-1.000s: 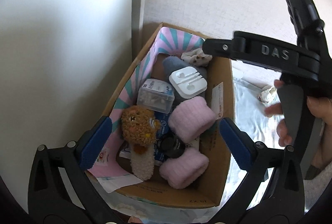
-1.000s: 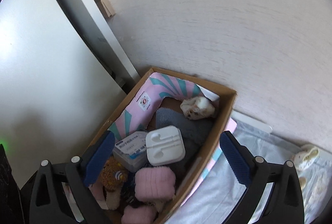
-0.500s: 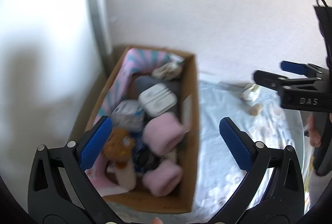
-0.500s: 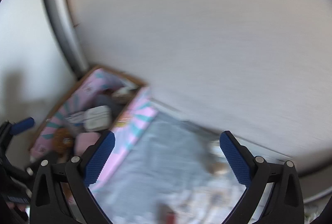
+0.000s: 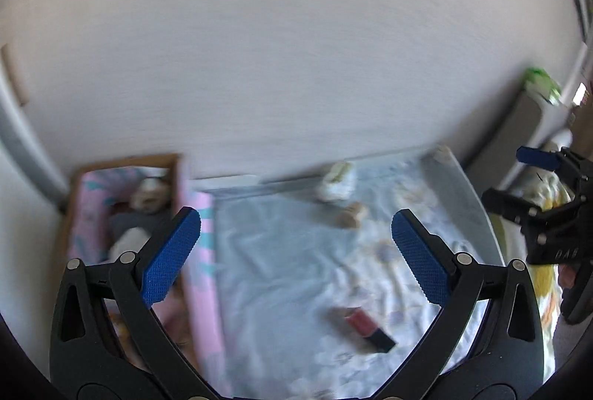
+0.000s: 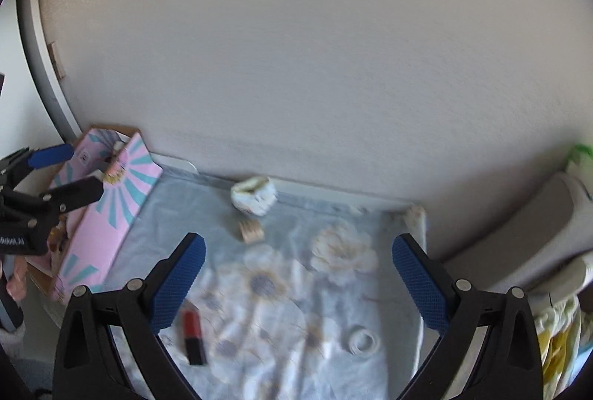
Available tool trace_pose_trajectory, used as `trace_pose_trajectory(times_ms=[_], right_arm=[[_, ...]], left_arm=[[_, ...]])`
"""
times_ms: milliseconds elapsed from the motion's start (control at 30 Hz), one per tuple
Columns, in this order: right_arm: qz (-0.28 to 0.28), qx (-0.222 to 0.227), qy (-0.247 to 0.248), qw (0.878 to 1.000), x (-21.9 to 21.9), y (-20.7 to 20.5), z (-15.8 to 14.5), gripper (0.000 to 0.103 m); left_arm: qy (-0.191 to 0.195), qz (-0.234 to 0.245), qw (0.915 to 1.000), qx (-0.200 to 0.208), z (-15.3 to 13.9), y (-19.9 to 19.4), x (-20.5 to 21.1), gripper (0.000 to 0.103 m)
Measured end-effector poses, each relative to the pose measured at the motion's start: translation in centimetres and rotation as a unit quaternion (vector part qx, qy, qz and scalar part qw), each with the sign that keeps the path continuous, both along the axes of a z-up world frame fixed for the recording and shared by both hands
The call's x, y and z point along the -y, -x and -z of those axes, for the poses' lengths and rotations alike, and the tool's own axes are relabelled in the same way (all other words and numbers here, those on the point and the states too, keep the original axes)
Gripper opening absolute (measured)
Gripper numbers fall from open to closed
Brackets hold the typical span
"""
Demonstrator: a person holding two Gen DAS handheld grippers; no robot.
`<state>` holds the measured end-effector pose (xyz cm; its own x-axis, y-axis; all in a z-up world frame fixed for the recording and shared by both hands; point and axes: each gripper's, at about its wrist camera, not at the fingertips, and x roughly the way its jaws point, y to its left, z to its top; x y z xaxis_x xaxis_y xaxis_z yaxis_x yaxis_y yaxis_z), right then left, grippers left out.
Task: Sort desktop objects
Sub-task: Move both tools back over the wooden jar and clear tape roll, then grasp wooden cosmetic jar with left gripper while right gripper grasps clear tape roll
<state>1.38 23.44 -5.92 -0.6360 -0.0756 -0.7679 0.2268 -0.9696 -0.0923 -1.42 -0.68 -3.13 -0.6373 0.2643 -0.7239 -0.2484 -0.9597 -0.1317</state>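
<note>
Loose items and box after both claws swing away from the box. The lipstick (image 6: 193, 337), red with a black cap, lies on the near left of the floral cloth (image 6: 333, 288); a white ring (image 6: 362, 341) lies near right; a small wooden piece (image 6: 251, 231) and a crumpled white-and-cream item (image 6: 255, 195) sit far, close to the wall, the two just beside each other. The box (image 6: 111, 211), pink-and-teal inside, stands at the cloth's left edge and already holds several things, too blurred here to name.

A second ago both cameras looked down into the box; now both look across the cloth, the box off to the left. The left claw (image 5: 296, 255) is wide open and empty, over the cloth beside the box. The right claw (image 6: 298, 283) is likewise wide open and empty, over the cloth's middle, with the lipstick just inside its left finger.

Judged from this, a drop-off is done and the next pick begins; four items remain, the lipstick nearest.
</note>
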Motion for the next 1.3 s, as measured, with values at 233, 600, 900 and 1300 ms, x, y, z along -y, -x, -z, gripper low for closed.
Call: trace_pose_trajectory(times_ms=[233, 600, 900, 1300], right_arm=[[0.071, 0.02, 0.011, 0.997, -5.6, -3.7, 4.4, 0.101], [0.157, 0.043, 0.023, 0.986, -9.6, -5.4, 15.2, 0.091], [0.178, 0.044, 0.034, 0.982, -11.4, -4.2, 18.3, 0.069], [0.179, 0.038, 0.033, 0.983, -11.7, -3.0, 18.0, 0.039]], left_arm=[[0.004, 0.013, 0.9992, 0.038, 3.9, 1.5, -5.6, 0.103], [0.019, -0.064, 0.9954, 0.068, 12.0, 6.5, -10.2, 0.097], [0.012, -0.114, 0.9883, 0.1, 16.8, 9.2, -10.8, 0.084], [-0.002, -0.129, 0.9855, 0.11, 17.7, 9.4, -10.7, 0.039]])
